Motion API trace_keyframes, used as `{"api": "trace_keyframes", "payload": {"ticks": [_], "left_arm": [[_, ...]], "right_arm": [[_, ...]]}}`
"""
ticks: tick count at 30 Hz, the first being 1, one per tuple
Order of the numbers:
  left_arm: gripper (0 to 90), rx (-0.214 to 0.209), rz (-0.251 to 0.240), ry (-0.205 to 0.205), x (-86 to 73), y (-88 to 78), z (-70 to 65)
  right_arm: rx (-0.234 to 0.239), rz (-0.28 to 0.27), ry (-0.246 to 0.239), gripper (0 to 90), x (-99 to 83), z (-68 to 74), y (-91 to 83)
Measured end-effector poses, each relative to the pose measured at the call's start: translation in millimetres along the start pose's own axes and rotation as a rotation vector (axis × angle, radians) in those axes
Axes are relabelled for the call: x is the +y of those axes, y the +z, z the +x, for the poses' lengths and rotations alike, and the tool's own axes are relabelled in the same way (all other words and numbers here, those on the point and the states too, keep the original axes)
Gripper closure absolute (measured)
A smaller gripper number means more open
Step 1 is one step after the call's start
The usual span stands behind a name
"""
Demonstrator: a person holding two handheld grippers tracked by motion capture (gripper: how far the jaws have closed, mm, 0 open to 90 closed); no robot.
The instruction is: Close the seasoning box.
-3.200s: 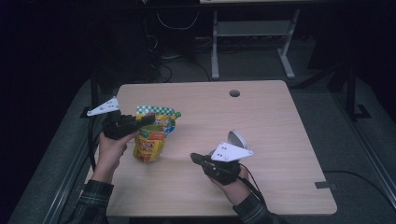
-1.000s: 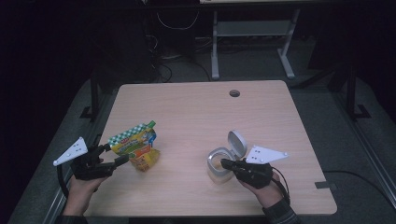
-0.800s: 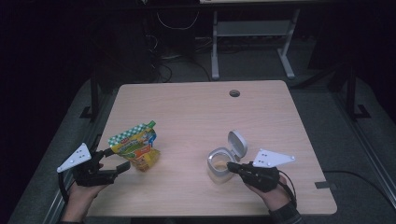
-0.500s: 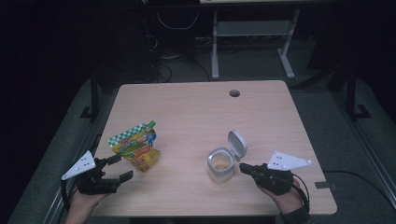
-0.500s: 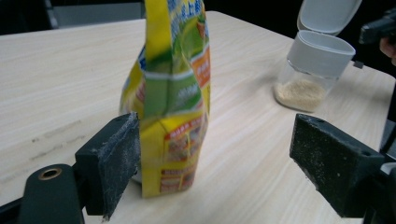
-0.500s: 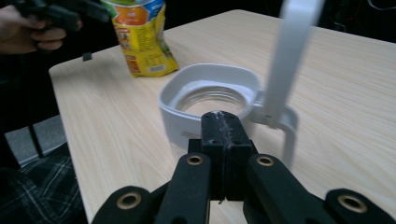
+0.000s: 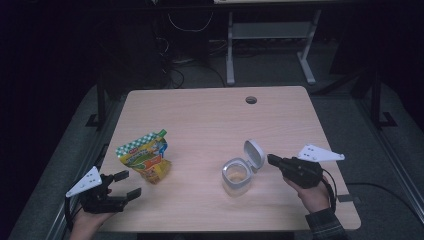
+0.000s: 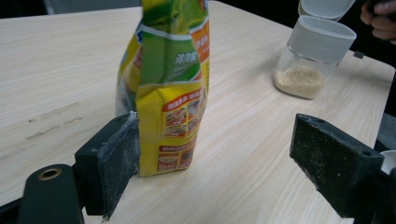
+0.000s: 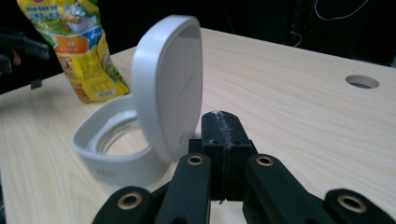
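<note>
A yellow and green snack bag [image 7: 145, 157] stands upright on the left of the wooden table [image 7: 210, 120]. My left gripper [image 7: 127, 184] sits low by the near-left edge. Its jaws have just been opening, and they stand wide apart with nothing pressed between them. In the left gripper view the bag [image 8: 173, 70] stands just past the pads [image 8: 116, 158]. A clear jar [image 7: 236, 175] holding pale grains has its white flip lid [image 7: 254, 155] raised. My right gripper [image 7: 270, 159] is shut and empty, just right of the lid [image 9: 170, 102]. Its closed tips [image 9: 224, 135] are close behind the lid.
A round cable hole [image 7: 251, 100] sits near the table's far edge. Bare tabletop lies between the bag and the jar [image 8: 308, 60]. A white desk frame [image 7: 270, 35] and cables stand on the dark floor beyond the table.
My left gripper has let go of the bag and drawn back toward the near-left corner. My right gripper has slid to the right, away from the jar.
</note>
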State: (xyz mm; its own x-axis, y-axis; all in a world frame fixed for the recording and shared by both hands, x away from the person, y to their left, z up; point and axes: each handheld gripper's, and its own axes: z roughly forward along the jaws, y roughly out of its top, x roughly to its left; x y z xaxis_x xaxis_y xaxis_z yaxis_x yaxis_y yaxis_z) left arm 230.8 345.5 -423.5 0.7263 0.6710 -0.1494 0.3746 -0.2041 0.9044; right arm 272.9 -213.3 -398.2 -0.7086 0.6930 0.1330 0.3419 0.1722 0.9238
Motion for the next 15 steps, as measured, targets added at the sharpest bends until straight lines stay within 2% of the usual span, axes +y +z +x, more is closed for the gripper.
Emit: {"api": "trace_keyframes", "payload": {"ticks": [3,6,15], "left_arm": [[15.7,-0.007,0.011,0.006,-0.1,2.3,-1.2],[15.7,-0.013,0.006,-0.003,-0.6,4.7,-2.2],[15.7,-0.023,0.013,0.004,-0.5,5.9,-3.3]], "right_arm": [[0.012,-0.009,0.016,89.4,4.9,-2.5,6.3],[0.022,-0.012,0.009,89.4,9.9,-1.7,12.5],[0.053,-0.028,-0.003,89.4,18.4,5.0,22.3]]}}
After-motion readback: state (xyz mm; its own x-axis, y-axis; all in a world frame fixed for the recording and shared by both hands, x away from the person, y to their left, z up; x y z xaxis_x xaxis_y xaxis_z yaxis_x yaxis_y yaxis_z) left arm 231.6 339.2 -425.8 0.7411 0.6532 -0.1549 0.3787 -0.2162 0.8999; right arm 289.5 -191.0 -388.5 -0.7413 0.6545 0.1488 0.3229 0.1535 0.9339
